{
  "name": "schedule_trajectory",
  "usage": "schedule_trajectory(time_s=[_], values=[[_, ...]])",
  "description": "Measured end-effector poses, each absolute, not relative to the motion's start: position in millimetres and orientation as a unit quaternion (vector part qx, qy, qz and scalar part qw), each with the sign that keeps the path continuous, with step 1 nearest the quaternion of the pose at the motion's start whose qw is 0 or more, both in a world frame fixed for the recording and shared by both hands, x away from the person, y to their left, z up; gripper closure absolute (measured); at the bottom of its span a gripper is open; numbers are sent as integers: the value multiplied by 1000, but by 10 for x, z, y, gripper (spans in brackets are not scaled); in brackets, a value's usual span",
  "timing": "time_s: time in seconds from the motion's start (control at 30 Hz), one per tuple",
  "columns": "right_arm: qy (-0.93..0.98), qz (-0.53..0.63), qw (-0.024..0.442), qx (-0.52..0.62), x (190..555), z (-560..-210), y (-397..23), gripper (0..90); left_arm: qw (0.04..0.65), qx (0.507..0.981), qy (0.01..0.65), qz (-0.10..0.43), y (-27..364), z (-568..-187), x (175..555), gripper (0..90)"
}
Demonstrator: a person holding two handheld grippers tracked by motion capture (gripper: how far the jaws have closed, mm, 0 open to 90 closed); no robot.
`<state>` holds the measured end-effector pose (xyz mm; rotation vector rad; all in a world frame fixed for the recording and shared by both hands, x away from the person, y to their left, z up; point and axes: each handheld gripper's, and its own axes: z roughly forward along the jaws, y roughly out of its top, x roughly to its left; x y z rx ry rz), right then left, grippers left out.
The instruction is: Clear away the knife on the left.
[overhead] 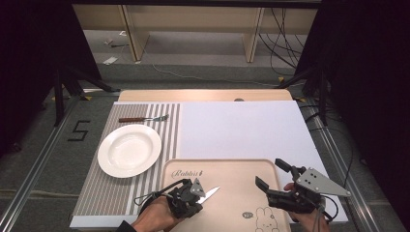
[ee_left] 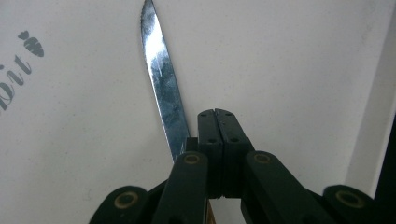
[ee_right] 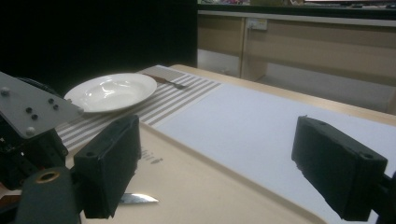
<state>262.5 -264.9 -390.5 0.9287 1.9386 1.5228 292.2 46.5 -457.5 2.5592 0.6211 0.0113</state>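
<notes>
left tool (ee_left: 215, 114) clenched, seemingly on the shiny steel knife (ee_left: 161, 79) over the beige rabbit-print tray (overhead: 241, 169); right tool (ee_right: 224, 163) released, jaws wide.

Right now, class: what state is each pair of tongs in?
Left tongs: closed on the knife, gripped at its handle end.
Right tongs: open, holding nothing.

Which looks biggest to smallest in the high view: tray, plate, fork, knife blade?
1. Tray, largest, though its near edge runs out of frame.
2. Plate.
3. Fork.
4. Knife blade, smallest; just the tip shows past the left hand-held gripper, so its real length is unsure.
</notes>
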Motion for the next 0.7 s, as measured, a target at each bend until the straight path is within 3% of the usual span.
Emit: schedule_trajectory(time_s=[0.7], values=[[712,559,252,342,2622,-3902,-2653,168,210,944,253,8,522,-4607,2960,895]])
